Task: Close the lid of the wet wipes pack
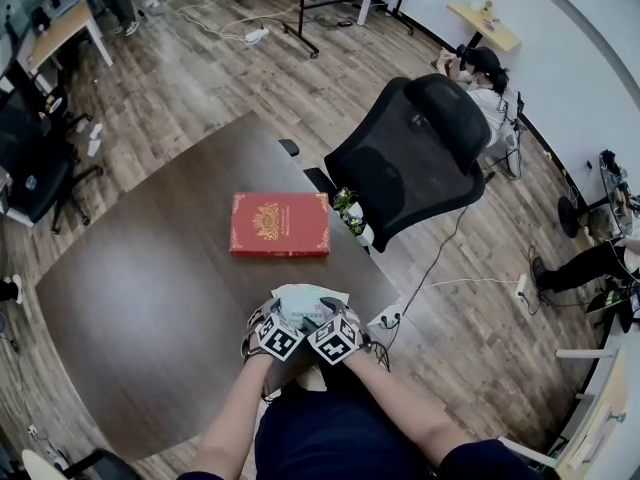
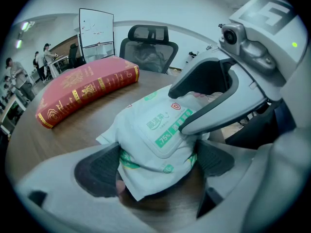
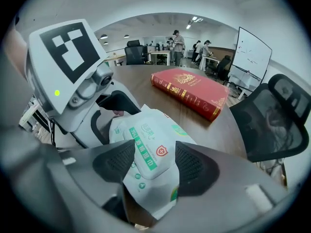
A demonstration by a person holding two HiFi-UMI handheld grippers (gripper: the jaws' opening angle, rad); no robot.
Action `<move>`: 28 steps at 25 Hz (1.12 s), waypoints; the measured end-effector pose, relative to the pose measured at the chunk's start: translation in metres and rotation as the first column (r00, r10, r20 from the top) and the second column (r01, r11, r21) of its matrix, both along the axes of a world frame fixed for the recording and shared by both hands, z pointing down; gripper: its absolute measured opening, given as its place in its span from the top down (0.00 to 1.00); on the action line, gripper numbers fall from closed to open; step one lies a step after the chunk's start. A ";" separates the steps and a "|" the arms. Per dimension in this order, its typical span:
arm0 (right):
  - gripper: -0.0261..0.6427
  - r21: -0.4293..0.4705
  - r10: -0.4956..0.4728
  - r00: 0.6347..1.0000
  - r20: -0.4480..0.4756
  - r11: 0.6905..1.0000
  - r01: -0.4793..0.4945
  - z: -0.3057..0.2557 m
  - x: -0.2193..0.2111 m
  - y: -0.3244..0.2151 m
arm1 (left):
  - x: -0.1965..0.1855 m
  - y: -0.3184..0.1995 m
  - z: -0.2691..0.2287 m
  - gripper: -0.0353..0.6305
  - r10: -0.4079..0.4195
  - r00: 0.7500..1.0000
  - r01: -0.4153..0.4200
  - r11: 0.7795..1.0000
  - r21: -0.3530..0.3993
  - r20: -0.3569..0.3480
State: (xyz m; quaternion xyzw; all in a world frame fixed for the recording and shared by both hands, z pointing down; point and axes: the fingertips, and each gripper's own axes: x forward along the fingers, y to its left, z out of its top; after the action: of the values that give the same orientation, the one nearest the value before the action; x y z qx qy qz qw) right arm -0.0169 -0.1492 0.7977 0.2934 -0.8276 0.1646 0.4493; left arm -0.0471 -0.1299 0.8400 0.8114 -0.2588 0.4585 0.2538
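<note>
Beneath left gripper (image 2: pixel 155 165) pinching it, wet wipes pack (image 1: pixel 303 295) half hidden; right gripper (image 3: pixel 155 165) spread.

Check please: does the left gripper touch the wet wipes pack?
Touching. The left gripper view shows the left gripper with both pads pressed against the sides of the wet wipes pack, pinching its near end.

Red book (image 1: pixel 280 224) flat on the dark table (image 1: pixel 150 268), black mesh chair (image 1: pixel 410 153) and small plant (image 1: pixel 350 211) at its edge
</note>
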 end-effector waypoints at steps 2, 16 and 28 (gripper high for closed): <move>0.55 0.000 0.003 1.000 0.002 1.000 -0.003 -0.001 0.000 0.000 | 0.000 0.000 0.000 0.21 0.000 1.000 0.000 1.000 0.001 -0.001; 0.55 -0.002 0.013 1.000 0.029 1.000 -0.013 -0.001 0.001 0.001 | 0.001 0.001 -0.001 0.21 0.002 1.000 -0.002 1.000 0.009 -0.007; 0.41 -0.047 0.177 0.966 0.188 0.984 -0.171 -0.022 0.034 0.014 | 0.000 0.002 -0.002 0.21 0.005 1.000 -0.004 1.000 0.009 -0.017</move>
State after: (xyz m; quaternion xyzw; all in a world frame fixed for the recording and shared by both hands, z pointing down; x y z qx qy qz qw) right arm 0.0171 -0.1356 0.7756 0.3408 -0.8355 0.2432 0.3558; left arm -0.0475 -0.1282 0.8380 0.8170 -0.2570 0.4510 0.2511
